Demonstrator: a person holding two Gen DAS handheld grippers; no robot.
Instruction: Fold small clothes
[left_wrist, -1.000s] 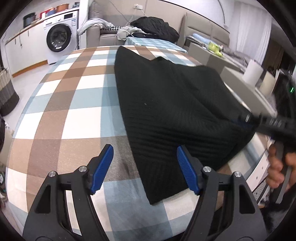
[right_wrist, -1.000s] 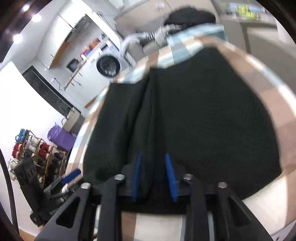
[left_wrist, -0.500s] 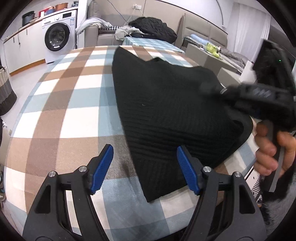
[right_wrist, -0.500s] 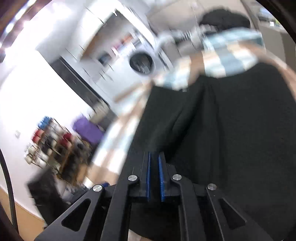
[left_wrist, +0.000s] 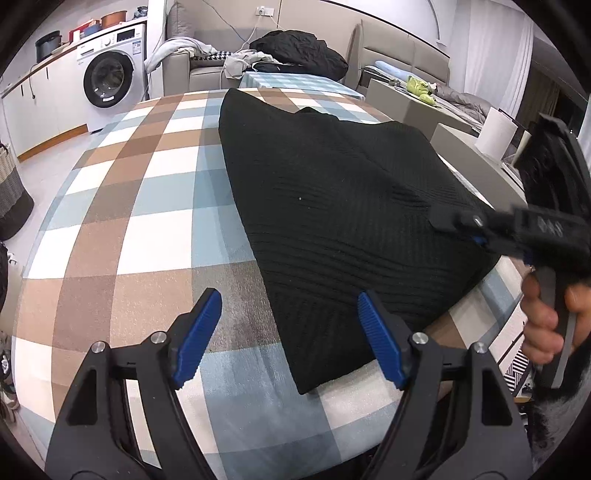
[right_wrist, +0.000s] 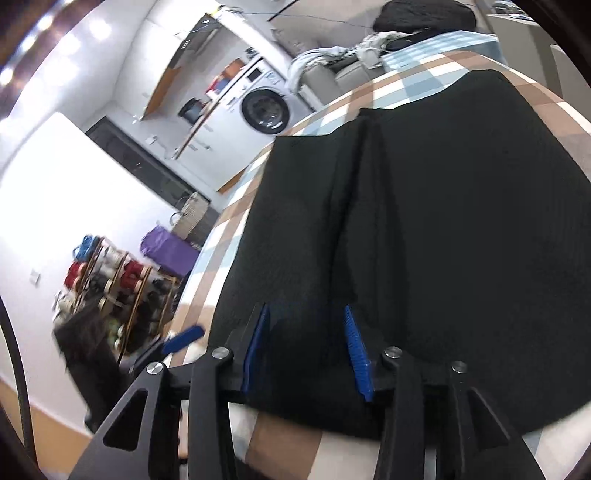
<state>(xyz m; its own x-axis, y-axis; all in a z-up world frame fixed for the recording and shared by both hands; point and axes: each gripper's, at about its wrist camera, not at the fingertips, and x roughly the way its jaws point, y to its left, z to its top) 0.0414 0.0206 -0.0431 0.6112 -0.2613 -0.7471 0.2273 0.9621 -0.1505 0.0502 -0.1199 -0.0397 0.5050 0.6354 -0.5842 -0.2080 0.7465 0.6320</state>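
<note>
Even indoor light, glary ceiling spots at ten o'clock in the right view, which is motion-smeared leftward; fisheye bending and dark vignetting ring both views, the left sharper.

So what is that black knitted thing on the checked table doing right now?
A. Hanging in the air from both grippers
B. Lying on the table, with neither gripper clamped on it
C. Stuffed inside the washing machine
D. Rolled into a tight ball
B: the black knit garment lies spread on the checked tablecloth, and both the left gripper and the right gripper have their blue pads apart.
</note>
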